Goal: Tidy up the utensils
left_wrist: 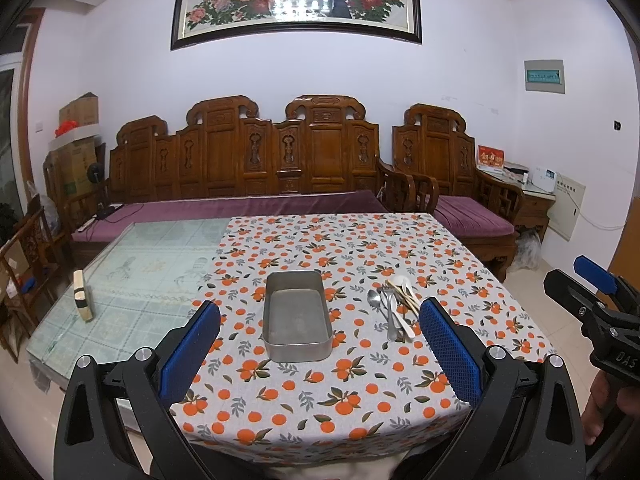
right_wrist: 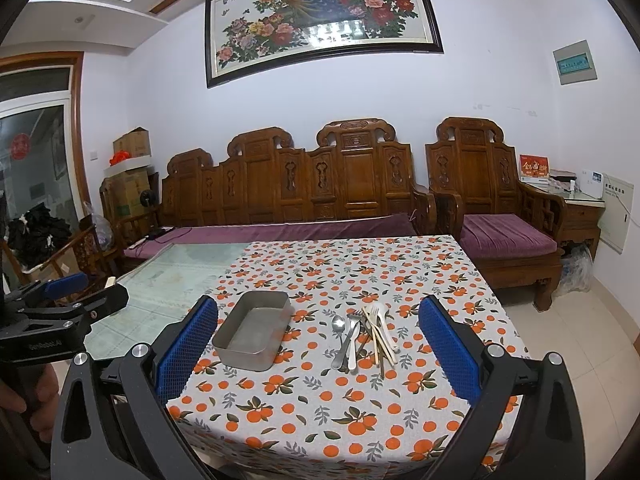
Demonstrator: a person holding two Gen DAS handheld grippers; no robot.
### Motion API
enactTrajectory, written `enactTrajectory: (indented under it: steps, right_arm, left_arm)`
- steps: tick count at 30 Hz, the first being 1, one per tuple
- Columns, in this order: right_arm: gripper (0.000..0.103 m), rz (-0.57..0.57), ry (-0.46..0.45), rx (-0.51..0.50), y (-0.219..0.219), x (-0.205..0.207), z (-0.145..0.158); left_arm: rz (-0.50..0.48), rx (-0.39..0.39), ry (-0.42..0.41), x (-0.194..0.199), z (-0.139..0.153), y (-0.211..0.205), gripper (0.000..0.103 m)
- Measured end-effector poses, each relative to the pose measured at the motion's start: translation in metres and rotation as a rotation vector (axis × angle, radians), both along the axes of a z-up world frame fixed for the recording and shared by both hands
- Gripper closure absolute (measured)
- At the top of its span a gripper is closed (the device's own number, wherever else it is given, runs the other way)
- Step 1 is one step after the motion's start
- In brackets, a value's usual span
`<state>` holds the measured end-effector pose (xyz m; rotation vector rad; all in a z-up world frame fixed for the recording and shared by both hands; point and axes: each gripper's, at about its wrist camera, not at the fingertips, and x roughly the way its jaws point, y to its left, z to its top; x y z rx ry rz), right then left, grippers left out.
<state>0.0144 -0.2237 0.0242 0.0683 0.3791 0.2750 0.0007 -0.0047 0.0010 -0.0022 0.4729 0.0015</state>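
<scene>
Utensils (right_wrist: 366, 334) lie heaped on the table (right_wrist: 360, 412) just right of the empty metal tray (right_wrist: 252, 334), handles pointing toward the person. Both the right gripper (right_wrist: 318, 356) and left gripper (left_wrist: 320, 354) hover with fingers apart; the right looks nearer.

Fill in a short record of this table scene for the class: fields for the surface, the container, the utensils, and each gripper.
surface: table with an orange-print cloth over its right part, bare glass top to the left
container: metal tin, empty, on the cloth
utensils: one pile to the right of the tin, apart from it; metal spoon, forks, white spoon, chopsticks overlapping
left gripper: open, holds nothing, above the near table edge
right gripper: open, holds nothing, facing tin and pile
task state: no utensil in the tin yet
</scene>
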Motion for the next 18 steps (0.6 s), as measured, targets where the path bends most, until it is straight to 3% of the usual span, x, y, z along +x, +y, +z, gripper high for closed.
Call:
enactTrajectory:
  steps: [18]
  right_arm:
    - [0.002,0.001,-0.001,0.001,-0.0002,0.0004,-0.0003]
  left_arm:
    - [0.0,0.0,0.0,0.0003,-0.0023,-0.0029,0.006]
